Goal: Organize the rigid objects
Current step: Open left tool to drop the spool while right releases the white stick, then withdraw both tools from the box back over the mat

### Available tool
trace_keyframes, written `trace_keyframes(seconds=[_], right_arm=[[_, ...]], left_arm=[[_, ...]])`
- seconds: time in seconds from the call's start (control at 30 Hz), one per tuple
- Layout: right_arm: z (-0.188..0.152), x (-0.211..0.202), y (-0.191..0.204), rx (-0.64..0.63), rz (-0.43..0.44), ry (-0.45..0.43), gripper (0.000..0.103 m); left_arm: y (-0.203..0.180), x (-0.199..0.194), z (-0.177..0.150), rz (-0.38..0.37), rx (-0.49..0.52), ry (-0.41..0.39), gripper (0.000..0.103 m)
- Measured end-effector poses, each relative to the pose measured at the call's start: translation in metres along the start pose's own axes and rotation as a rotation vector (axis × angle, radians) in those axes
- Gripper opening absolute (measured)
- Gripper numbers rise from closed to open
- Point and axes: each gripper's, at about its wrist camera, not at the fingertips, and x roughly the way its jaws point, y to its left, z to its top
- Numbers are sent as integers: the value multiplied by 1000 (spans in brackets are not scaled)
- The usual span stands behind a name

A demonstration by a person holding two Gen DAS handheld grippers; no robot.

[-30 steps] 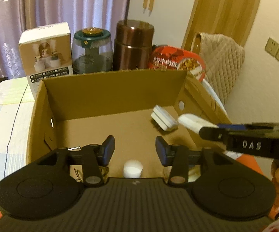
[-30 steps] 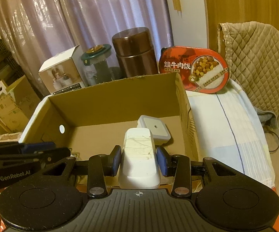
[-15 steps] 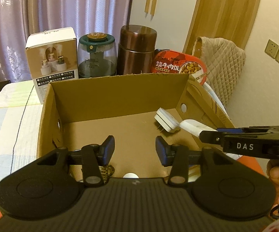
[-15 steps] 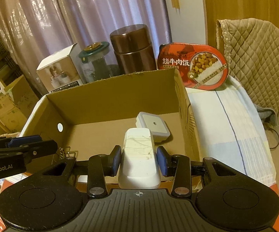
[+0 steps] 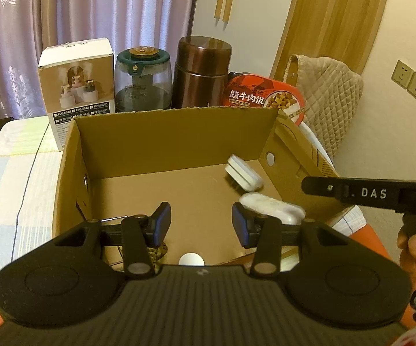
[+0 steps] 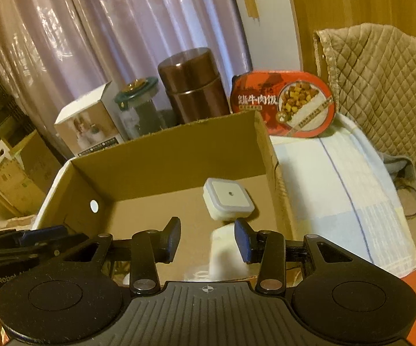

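An open cardboard box (image 5: 173, 141) (image 6: 185, 147) stands on the table. A square white night light (image 5: 244, 171) (image 6: 227, 199) lies at its far right corner. A white oblong block (image 5: 271, 208) (image 6: 224, 252), blurred, is free of the jaws and lies or drops just in front of the night light. My right gripper (image 6: 206, 238) is open and empty above it; its finger (image 5: 352, 191) shows in the left wrist view. My left gripper (image 5: 200, 223) is open and empty over the box's near part. A small white round thing (image 5: 191, 259) lies near the box's front.
Behind the box stand a white product box (image 5: 76, 86), a green-lidded glass jar (image 5: 142, 79), a brown canister (image 5: 202, 72) and a red meal tub (image 5: 265, 98). A quilted chair back (image 6: 378, 92) is at right. The checked tablecloth (image 6: 337, 190) lies beside the box.
My right gripper opened and let go of the white block, which dropped into the box. The left gripper drew back a little and stayed open.
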Motion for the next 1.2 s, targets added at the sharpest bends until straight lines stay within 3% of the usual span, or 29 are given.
trace_keyframes(seconds=[0.53, 0.97, 1.2], right_arm=[[-28, -55, 2, 19, -25, -5, 45], [-67, -143, 31, -64, -45, -44, 51], [-102, -186, 28, -51, -43, -86, 60]], left_arm=[[-13, -52, -21, -3, -17, -19, 41], [-33, -129, -57, 13, -51, -61, 41], [-35, -169, -93, 58, -65, -95, 41]])
